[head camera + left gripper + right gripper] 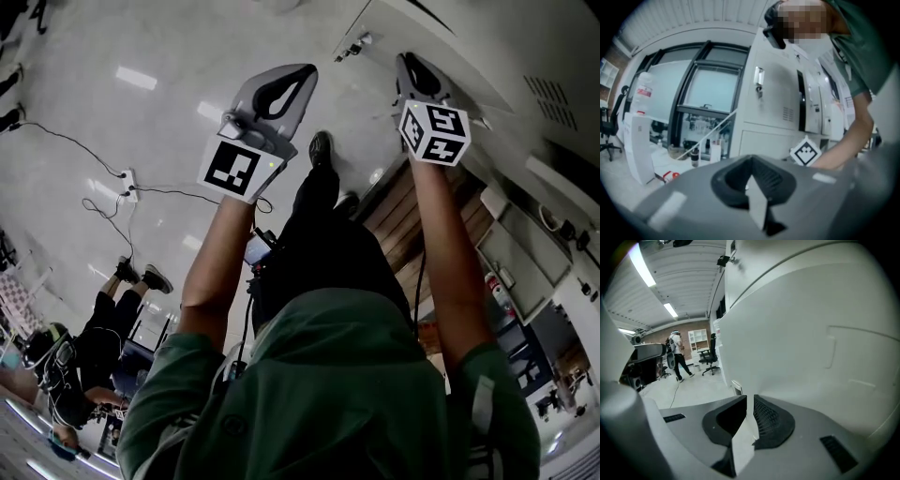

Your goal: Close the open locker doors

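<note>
Both fingers [771, 176] of the left gripper [750, 158] are closed on nothing, and it hangs free in the air. The right gripper [750, 398] has its fingers [769, 420] drawn to a thin slit, clamping nothing we can make out, with the tips at the white locker door [811, 333] just beyond. To shut it well, we judge, we should push squarely and steadily near its free edge, so the tips do not slide off. Farther off, the grey lockers [776, 101] stand beside a window [693, 93].
</note>
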`<state>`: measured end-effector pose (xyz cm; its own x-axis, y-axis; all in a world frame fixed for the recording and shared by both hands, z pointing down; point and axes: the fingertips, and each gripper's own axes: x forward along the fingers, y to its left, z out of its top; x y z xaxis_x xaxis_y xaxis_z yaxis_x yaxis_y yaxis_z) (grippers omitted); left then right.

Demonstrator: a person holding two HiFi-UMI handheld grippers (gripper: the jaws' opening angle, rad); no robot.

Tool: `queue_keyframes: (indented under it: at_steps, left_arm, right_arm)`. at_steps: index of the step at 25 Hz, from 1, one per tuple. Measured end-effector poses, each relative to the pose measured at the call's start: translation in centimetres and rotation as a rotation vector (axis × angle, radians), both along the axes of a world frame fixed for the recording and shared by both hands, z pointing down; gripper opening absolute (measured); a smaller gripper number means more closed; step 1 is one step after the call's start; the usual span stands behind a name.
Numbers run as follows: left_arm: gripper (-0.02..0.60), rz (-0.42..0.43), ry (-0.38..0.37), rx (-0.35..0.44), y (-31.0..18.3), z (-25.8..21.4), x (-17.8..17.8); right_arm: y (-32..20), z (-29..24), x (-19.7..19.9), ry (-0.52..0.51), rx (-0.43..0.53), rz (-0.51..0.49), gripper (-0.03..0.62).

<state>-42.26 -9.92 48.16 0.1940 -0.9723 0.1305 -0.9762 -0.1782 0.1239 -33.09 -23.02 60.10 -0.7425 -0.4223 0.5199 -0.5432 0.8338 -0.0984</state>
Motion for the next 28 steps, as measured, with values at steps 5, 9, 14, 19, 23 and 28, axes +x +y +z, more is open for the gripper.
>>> queue_keyframes:
  at_steps: [5, 9, 14, 19, 23, 28]
  left_arm:
    - [0.000, 0.017, -0.005, 0.002, -1.0, -0.7, 0.3]
    - [0.000, 0.030, -0.009, 0.009, -1.5, -1.7, 0.5]
    - [0.000, 0.048, -0.022, 0.032, -1.7, -3.7, 1.1]
    - [0.000, 0.064, -0.032, 0.066, -1.4, -6.8, 2.2]
    - [0.000, 0.095, -0.042, 0.105, -1.0, -10.1, 4.0]
    - [0.000, 0.141, -0.050, 0.143, 0.0, -14.4, 7.2]
  right_arm:
    - [-2.1, 0.3, 0.7, -0.006, -0.016, 0.104, 0.023]
    - [-2.2, 0.3, 0.6, 0.003, -0.023, 0.133, 0.023]
    - [-1.9, 0.0, 1.1, 0.016, -0.054, 0.149, 0.024]
    - [0.3, -3.2, 1.5, -0.009, -0.041, 0.112, 0.025]
    - [2.8, -7.5, 2.2, -0.066, -0.006, 0.087, 0.023]
    - [5.4, -14.3, 5.0, -0.153, 0.063, 0.079, 0.023]
